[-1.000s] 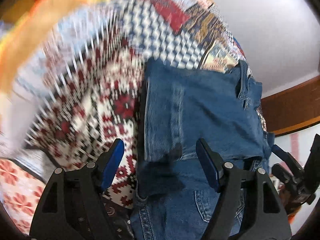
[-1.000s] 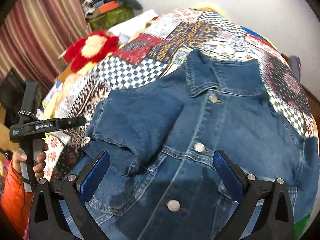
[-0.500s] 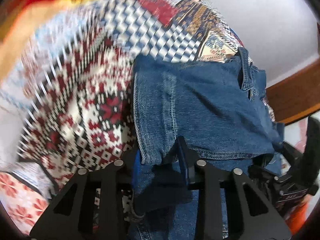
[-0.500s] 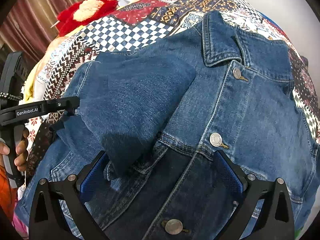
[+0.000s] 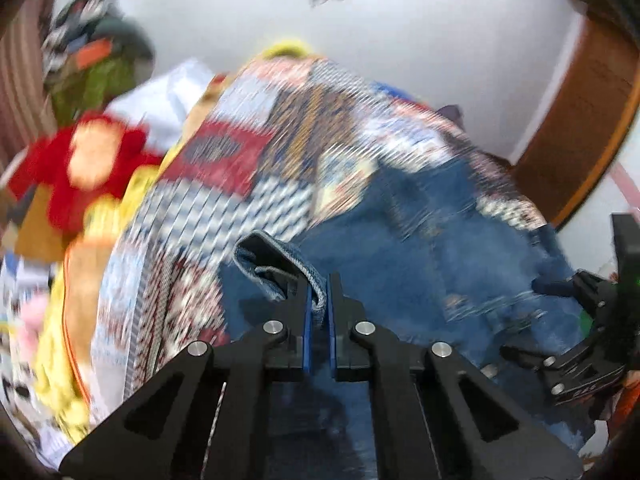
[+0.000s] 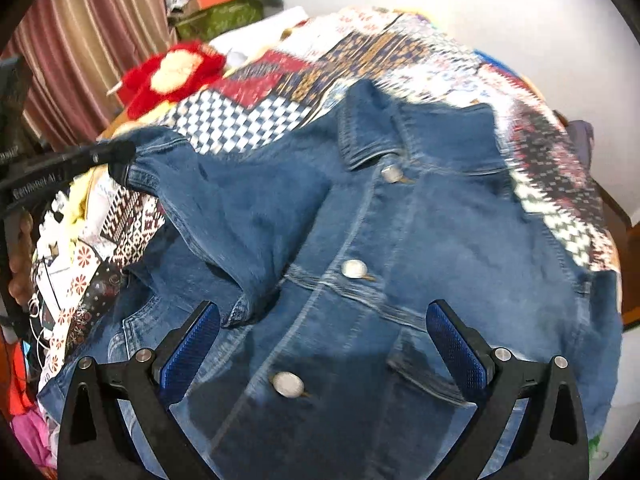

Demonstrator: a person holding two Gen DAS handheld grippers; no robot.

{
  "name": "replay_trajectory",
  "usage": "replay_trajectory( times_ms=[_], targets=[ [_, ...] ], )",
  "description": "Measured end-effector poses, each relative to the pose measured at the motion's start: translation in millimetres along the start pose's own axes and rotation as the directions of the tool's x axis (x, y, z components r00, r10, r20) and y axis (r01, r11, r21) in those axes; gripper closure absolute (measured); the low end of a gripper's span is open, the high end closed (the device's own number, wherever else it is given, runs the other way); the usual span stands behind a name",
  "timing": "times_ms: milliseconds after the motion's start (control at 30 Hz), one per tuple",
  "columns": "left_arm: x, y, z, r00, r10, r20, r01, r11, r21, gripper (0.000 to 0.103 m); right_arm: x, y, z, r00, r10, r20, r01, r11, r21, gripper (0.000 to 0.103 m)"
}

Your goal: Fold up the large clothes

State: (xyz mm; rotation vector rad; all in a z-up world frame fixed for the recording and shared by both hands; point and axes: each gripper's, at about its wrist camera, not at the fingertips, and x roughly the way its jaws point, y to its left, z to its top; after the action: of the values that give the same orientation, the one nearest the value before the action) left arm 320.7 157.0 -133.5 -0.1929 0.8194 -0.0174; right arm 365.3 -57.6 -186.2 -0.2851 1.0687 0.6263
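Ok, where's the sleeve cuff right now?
The cuff is pinched in the left claw, lifted at the jacket's left edge over the quilt.

Denim jacket [image 6: 420, 248] lies on patchwork-quilted bed [image 6: 248, 120].

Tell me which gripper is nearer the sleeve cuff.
Left. The left gripper is shut on the cuff itself. The right gripper hangs open over the jacket front, apart from the cuff.

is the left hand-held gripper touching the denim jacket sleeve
Touching. The left wrist view shows the left hand-held gripper shut on the sleeve cuff of the denim jacket, denim pinched between its blue pads.
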Motion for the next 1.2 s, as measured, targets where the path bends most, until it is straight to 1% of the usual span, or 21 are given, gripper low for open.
replay_trajectory(
  times_ms=[33,100,133,233,333,400,467,533,600,733,800,867,900,933,967,1000,1033,1100,1167,1200],
  targets=[
    [-4,-9,6,1.000,-0.011,0.014,0.010,1.000,0.015,0.098,-7,-6,-2,1.000,-0.003,0.015,0.003,1.000,0.009,0.001],
    [-11,-43,26,0.997,-0.062,0.052,0.058,0.996,0.074,0.098,-23,-22,-7,0.999,-0.015,0.046,0.013,0.999,0.035,0.001],
    [-13,-53,31,0.995,-0.079,0.058,0.074,0.993,0.093,0.098,-30,-29,-10,0.998,-0.022,0.060,0.019,0.999,0.049,0.001],
    [-10,-103,45,0.986,-0.154,0.061,0.142,0.974,0.174,0.098,-53,-58,-23,0.994,-0.043,0.096,0.031,0.992,0.119,0.001],
    [2,-142,48,0.978,-0.207,0.028,0.195,0.955,0.223,0.098,-69,-83,-34,0.992,-0.060,0.111,0.040,0.983,0.179,0.001],
    [14,-169,45,0.969,-0.245,-0.010,0.240,0.937,0.253,0.098,-77,-96,-42,0.991,-0.070,0.116,0.045,0.977,0.208,0.001],
    [28,-193,39,0.956,-0.285,-0.066,0.292,0.918,0.269,0.098,-84,-109,-51,0.991,-0.074,0.116,0.044,0.970,0.241,0.000],
    [35,-212,32,0.950,-0.294,-0.102,0.311,0.906,0.288,0.098,-87,-118,-59,0.991,-0.074,0.111,0.042,0.964,0.264,0.001],
    [34,-219,27,0.947,-0.301,-0.115,0.322,0.900,0.293,0.098,-88,-125,-66,0.992,-0.070,0.105,0.038,0.959,0.282,0.001],
    [25,-210,28,0.942,-0.317,-0.113,0.336,0.903,0.269,0.098,-84,-133,-72,0.993,-0.068,0.094,0.036,0.952,0.305,0.001],
    [17,-196,32,0.933,-0.342,-0.112,0.359,0.905,0.228,0.097,-79,-136,-70,0.995,-0.049,0.086,0.019,0.946,0.322,0.001],
    [9,-178,39,0.919,-0.378,-0.109,0.392,0.904,0.172,0.095,-73,-139,-68,0.996,-0.004,0.091,-0.029,0.934,0.355,0.001],
    [5,-171,41,0.918,-0.383,-0.101,0.395,0.905,0.157,0.089,-71,-141,-67,0.995,0.013,0.095,-0.047,0.927,0.373,0.001],
    [-2,-159,44,0.922,-0.378,-0.080,0.386,0.911,0.146,0.078,-70,-142,-65,0.995,0.025,0.098,-0.062,0.920,0.387,0.001],
    [-7,-152,43,0.931,-0.360,-0.058,0.364,0.920,0.148,0.070,-69,-143,-64,0.994,0.039,0.103,-0.077,0.911,0.404,0.001],
    [-11,-146,43,0.939,-0.341,-0.039,0.343,0.927,0.152,0.056,-67,-144,-62,0.993,0.048,0.107,-0.089,0.904,0.418,0.001],
    [-17,-135,42,0.955,-0.297,-0.001,0.293,0.941,0.166,0.048,-66,-146,-60,0.992,0.057,0.112,-0.100,0.898,0.429,0.001],
    [-22,-121,37,0.974,-0.226,0.033,0.216,0.958,0.187,0.045,-63,-149,-55,0.991,0.072,0.113,-0.116,0.888,0.446,0.001],
    [-21,-100,29,0.990,-0.139,0.036,0.129,0.973,0.189,0.041,-59,-152,-51,0.992,0.074,0.107,-0.114,0.885,0.452,0.001],
    [-20,-90,25,0.993,-0.110,0.030,0.103,0.978,0.179,0.038,-54,-154,-49,0.992,0.077,0.101,-0.115,0.882,0.457,0.001]
  ],
)
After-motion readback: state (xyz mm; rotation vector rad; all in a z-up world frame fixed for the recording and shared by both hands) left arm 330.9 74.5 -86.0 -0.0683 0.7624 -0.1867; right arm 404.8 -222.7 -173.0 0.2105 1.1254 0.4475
